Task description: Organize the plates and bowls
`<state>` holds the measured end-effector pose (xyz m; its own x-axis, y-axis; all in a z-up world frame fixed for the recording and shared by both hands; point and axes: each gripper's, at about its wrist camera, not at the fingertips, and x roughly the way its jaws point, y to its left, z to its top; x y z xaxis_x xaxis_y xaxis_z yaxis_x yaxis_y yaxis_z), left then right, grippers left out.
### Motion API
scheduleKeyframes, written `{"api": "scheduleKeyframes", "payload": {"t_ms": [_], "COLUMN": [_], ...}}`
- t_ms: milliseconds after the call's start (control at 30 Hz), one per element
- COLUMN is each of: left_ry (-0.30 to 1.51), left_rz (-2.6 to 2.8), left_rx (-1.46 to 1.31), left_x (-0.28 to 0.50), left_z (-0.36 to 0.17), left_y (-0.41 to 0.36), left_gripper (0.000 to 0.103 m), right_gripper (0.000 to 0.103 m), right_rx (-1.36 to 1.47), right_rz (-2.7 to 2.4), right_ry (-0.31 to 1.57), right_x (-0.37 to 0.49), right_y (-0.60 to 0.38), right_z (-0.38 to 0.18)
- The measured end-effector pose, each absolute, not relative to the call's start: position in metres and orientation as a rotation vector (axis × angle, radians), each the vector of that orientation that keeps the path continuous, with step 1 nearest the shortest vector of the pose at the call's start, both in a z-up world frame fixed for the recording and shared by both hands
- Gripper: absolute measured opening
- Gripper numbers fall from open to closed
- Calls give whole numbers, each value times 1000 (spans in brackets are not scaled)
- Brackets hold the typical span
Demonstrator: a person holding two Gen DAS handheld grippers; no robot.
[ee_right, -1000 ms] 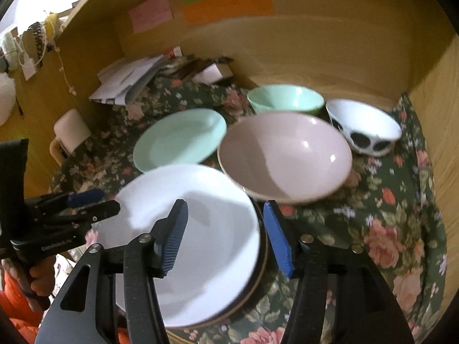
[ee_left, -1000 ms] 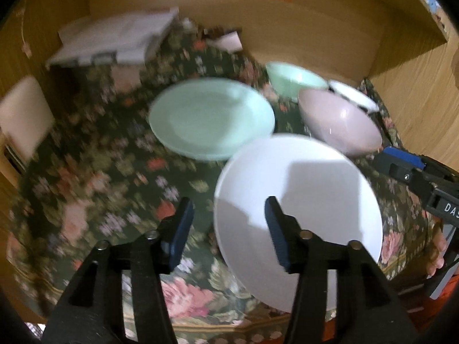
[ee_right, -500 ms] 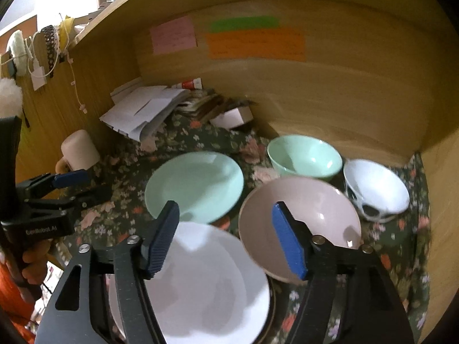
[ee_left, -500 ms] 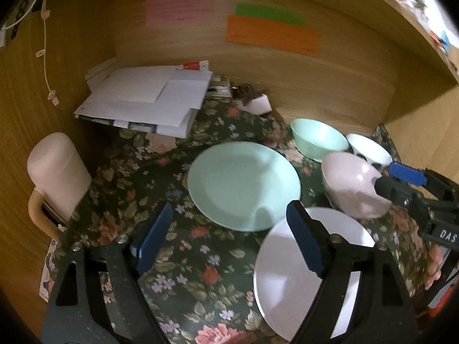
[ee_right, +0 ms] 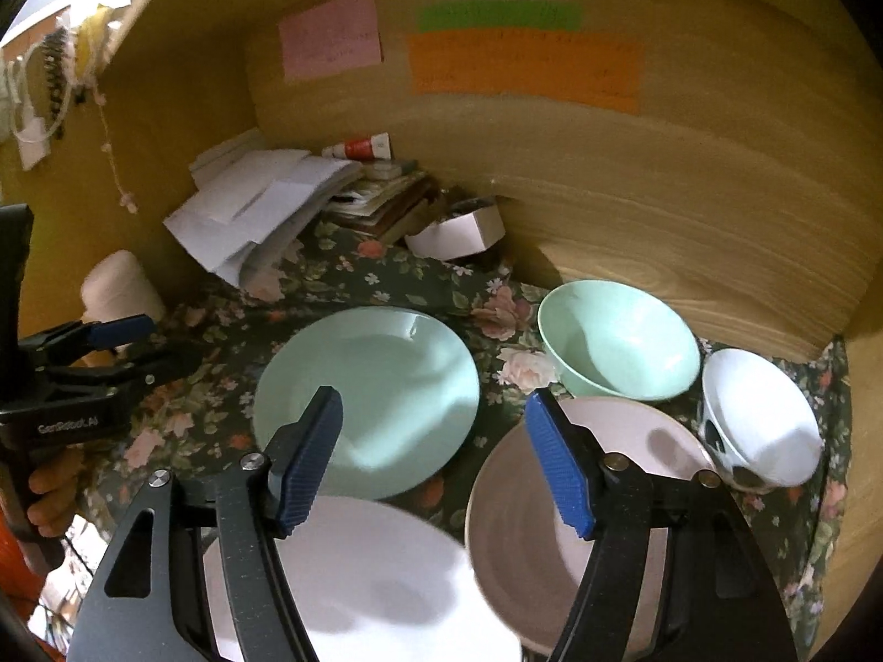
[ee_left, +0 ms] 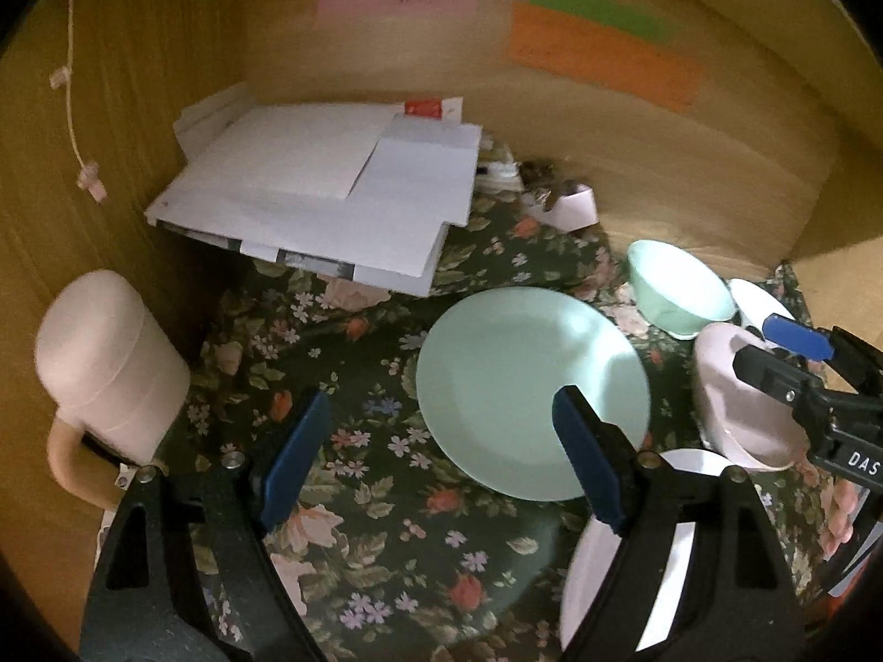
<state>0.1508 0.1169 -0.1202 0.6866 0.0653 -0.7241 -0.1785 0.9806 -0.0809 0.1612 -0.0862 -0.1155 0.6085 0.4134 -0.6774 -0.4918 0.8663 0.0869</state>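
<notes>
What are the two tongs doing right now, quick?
Left tongs: open, holding nothing, above the flowery cloth.
Right tongs: open, holding nothing, above the green plate and pink bowl.

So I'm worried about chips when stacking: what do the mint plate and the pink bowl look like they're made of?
The mint plate looks like glazed ceramic, though melamine can't be ruled out: it is smooth and even in colour, with soft glare on its surface. The pink bowl looks like glazed stoneware or ceramic: it has a satin sheen and a darker line along its rim.
</notes>
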Motion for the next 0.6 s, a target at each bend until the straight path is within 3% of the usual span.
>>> {"api": "scheduleKeyframes", "payload": {"t_ms": [467,600], "left_ry": [909,918], "left_rz": [105,98], "left_rx": [-156,-145], "left_x": [190,192], "left_z": [-169,-176], "left_y": [129,128], "left_gripper": [82,71], "right_gripper": [65,48], "right_rx": [-196,-198], "right_rz": [552,574], "right_ry": [949,1002], "right_x": [232,245], "right_y": [-58,-55], "right_z": [-165,-172]}}
